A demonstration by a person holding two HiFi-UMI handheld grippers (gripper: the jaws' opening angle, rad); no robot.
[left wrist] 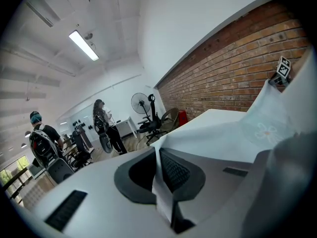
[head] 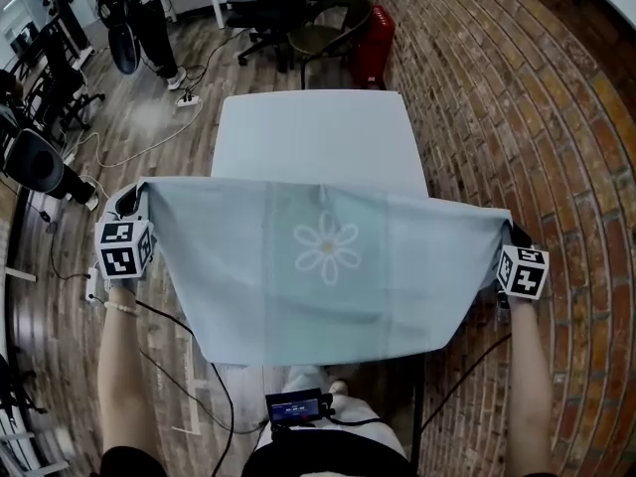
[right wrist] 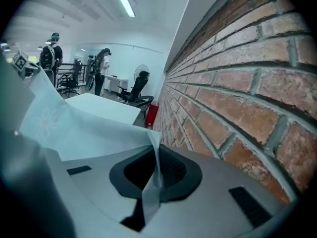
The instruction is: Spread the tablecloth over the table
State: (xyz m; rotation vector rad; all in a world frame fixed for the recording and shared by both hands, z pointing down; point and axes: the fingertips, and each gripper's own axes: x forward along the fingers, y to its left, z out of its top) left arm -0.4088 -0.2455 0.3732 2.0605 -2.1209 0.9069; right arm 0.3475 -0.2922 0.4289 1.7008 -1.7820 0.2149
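The left tongs [left wrist: 162,182] are closed tight on a corner of the pale blue tablecloth [head: 328,266], a thin fold of the fabric pinched between the two dark ribbed pads and running up out of them. The right tongs [right wrist: 154,175] are likewise shut on the opposite corner, with a strip of cloth squeezed between their pads. In the head view each of the tongs carries its marker cube [head: 124,247] at the outer end of the cloth, and the person's forearms reach forward from the bottom of the picture to either side. The tablecloth is stretched between the two tongs in the air, its upper edge fairly taut and overlapping the near edge of the worktop [head: 318,137], while the rest hangs down in front of the person. A white flower motif [head: 326,248] sits in the middle of the cloth. The worktop itself is white and bare over its far part. A brick wall [head: 497,87] runs along the right side of it. Beyond the far end stand a black office chair [head: 283,13] and a red object [head: 373,43] by the wall. To the left is a wooden floor [head: 149,117] with cables, where another person [head: 149,18] stands well apart from the worktop.
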